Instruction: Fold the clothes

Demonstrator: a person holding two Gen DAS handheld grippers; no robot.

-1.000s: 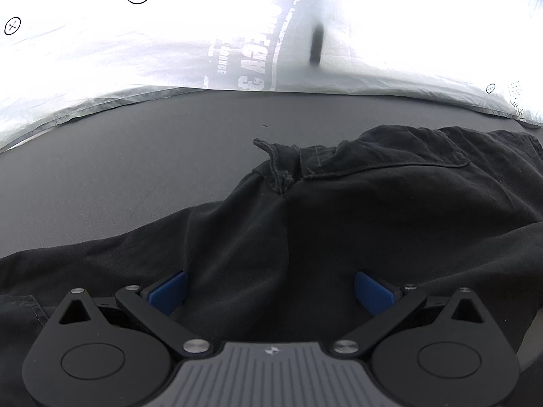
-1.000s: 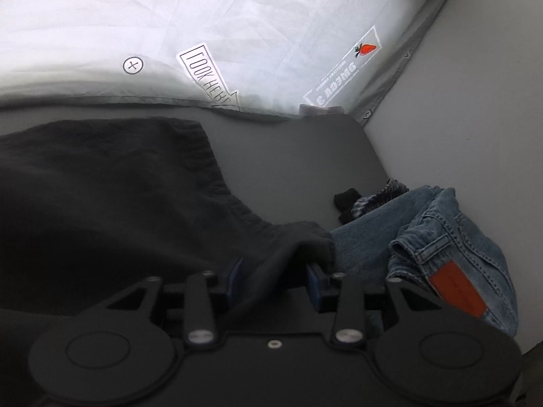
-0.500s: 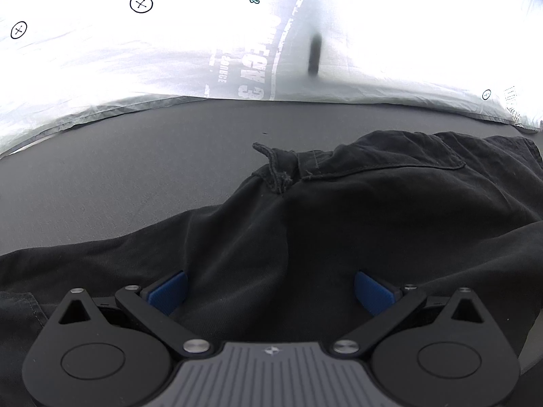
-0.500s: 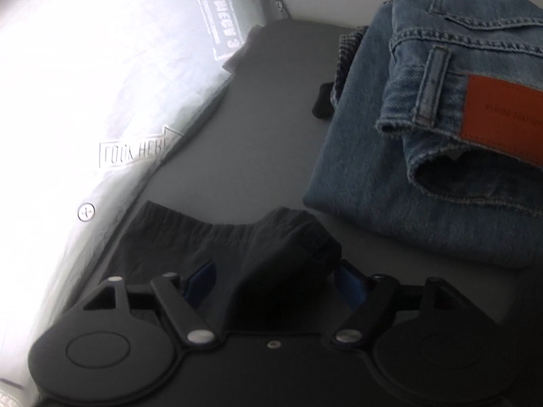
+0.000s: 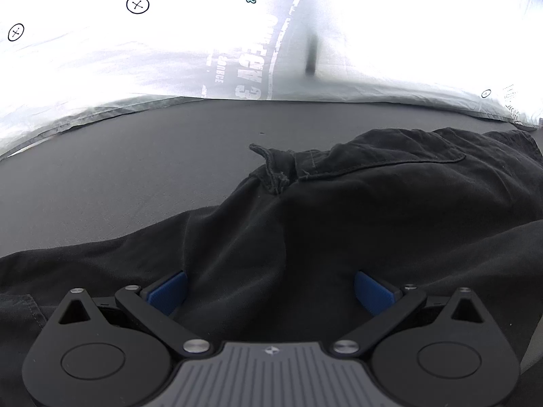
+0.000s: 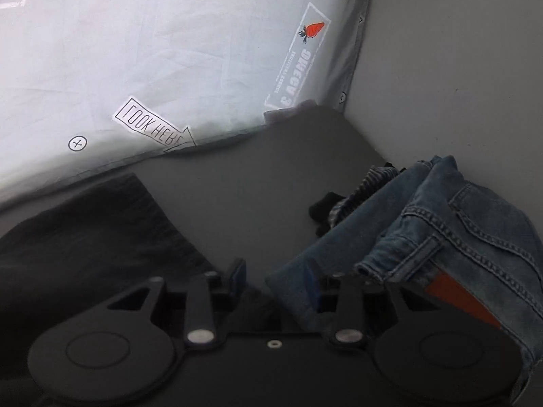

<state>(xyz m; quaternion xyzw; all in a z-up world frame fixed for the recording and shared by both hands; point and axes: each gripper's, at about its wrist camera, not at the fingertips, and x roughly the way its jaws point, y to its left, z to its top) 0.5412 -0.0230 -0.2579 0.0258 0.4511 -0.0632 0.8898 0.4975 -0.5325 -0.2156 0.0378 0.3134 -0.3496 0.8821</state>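
Blue jeans (image 6: 451,237) in R view only (L: black trousers (image 5: 339,210)), maybe pocket.

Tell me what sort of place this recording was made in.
Probably a home bed or a staged folding corner: a dark grey flat surface, a white printed cloth with a carrot picture at its back, and crumpled blue denim jeans beside black trousers.

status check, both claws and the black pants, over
Left claw open over black cotton pants. Right claw empty, jaws opening. Crumpled blue denim jeans beside it.
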